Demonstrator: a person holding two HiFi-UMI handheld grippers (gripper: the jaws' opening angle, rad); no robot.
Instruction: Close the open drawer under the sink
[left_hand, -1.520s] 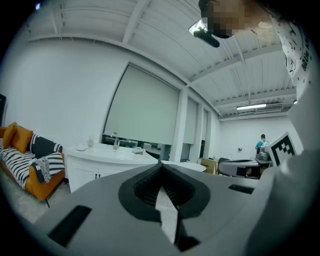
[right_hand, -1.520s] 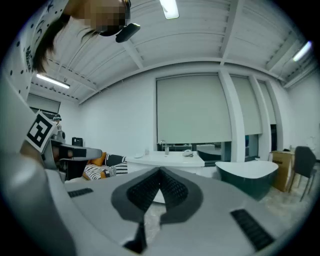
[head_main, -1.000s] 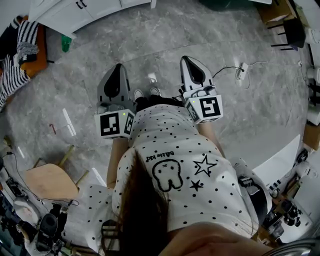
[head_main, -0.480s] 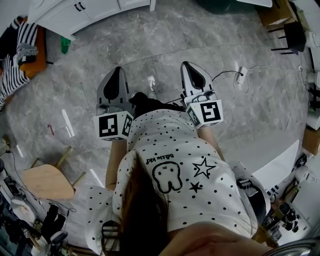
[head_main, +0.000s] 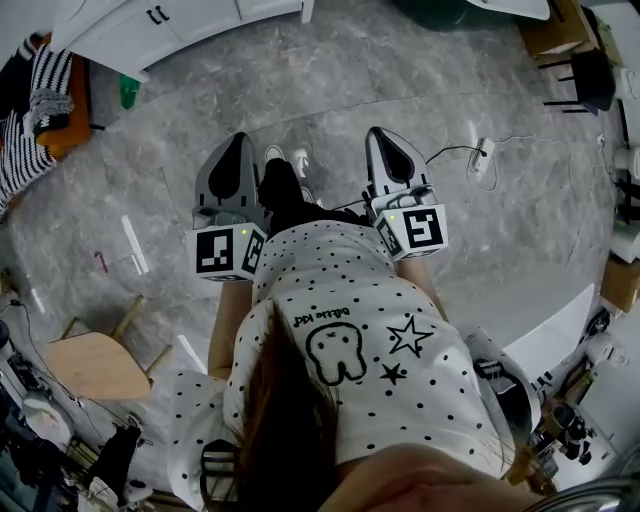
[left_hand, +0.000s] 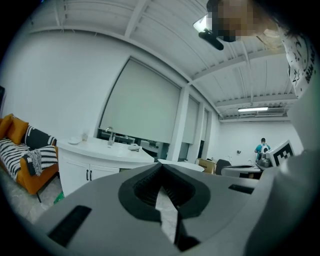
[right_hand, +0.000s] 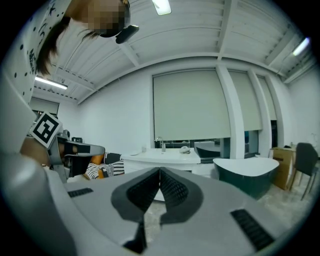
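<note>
Grey marble floor (head_main: 330, 90) runs to a white sink cabinet (head_main: 150, 30).

White shirt (head_main: 340, 290), black dots, tooth-and-stars print; black trousers (head_main: 281, 196), white shoes (head_main: 300, 160).

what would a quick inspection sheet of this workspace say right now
surface: grey stone floor
job's things: white sink cabinet well ahead of both grippers; its two doors look shut, and no open drawer can be made out from here
clutter: green item on the floor beside the cabinet; wooden seat
grippers: left gripper and right gripper both shut, nothing between the jaws
cables: white power strip and its cable lying on the floor
surroundings: sofa with striped cushions; dark green tub
</note>
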